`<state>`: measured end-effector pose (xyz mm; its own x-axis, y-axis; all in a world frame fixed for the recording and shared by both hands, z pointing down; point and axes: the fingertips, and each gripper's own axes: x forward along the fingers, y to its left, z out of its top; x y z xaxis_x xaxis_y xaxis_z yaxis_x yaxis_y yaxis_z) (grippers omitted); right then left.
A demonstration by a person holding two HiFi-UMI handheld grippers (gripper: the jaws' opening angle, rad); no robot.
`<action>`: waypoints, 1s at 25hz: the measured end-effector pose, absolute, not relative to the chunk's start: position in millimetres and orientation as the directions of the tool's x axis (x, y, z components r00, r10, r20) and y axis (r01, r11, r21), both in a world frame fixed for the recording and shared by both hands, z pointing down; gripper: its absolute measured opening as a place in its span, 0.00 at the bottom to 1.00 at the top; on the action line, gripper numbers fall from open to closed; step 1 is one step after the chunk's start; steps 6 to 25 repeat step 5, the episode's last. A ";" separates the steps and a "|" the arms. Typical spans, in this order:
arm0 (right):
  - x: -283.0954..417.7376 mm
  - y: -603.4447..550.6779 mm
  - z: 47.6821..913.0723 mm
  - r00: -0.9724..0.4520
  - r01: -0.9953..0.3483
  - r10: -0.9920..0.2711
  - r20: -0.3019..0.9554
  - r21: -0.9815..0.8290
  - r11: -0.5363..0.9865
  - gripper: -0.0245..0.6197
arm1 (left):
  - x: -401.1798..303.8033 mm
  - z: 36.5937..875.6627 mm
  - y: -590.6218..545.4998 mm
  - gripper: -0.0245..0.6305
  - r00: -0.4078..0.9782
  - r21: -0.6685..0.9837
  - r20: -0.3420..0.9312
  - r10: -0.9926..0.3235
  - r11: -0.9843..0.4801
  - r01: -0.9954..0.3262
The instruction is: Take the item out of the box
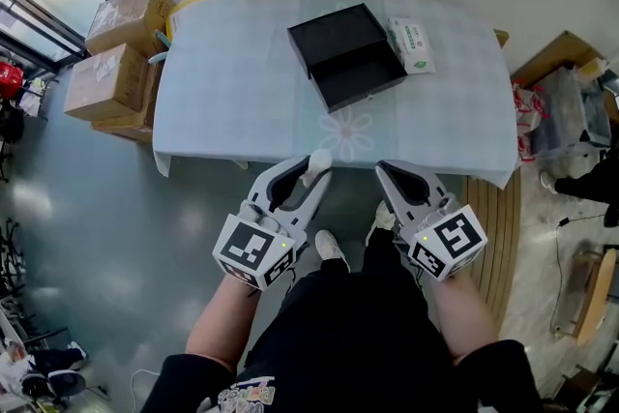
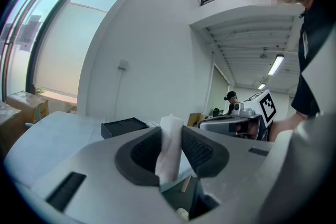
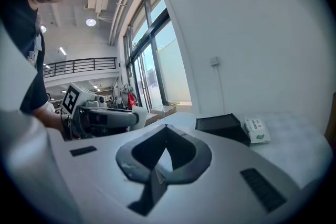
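Now the left hand-held gripper (image 1: 313,173) pinches the white item (image 2: 169,140).

free: table (image 1: 232,102) near half and left | blocked: box (image 1: 346,55) far middle, pack (image 1: 411,44) just beside its right | cartons (image 1: 114,63) off left edge

This is a large open commercial workspace, part office and part lab. Left of the fingers (image 1: 280,177) of the left gripper (image 1: 317,167), cardboard boxes (image 1: 116,53) are stacked on a polished grey floor (image 1: 87,237) by a tall glazed wall (image 3: 157,55). Ahead of the fingers stands a cloth-covered table (image 1: 242,82). High above them run ceiling strip lights (image 2: 275,64) and a railed mezzanine (image 3: 79,65).
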<state>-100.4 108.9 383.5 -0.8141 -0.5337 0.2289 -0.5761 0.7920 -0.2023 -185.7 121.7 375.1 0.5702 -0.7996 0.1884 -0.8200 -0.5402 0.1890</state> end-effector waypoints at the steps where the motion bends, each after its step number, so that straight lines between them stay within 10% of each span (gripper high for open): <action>1: -100.7 109.2 382.9 -0.815 -0.575 -0.533 0.228 -0.202 0.793 0.05 | -185.8 374.1 122.0 0.23 0.569 0.188 0.188 -0.800 -0.540 -0.821; 25: -101.7 110.1 381.7 -0.818 -0.571 -0.530 0.223 -0.202 0.796 0.05 | -186.2 372.3 122.9 0.23 0.567 0.187 0.185 -0.803 -0.538 -0.822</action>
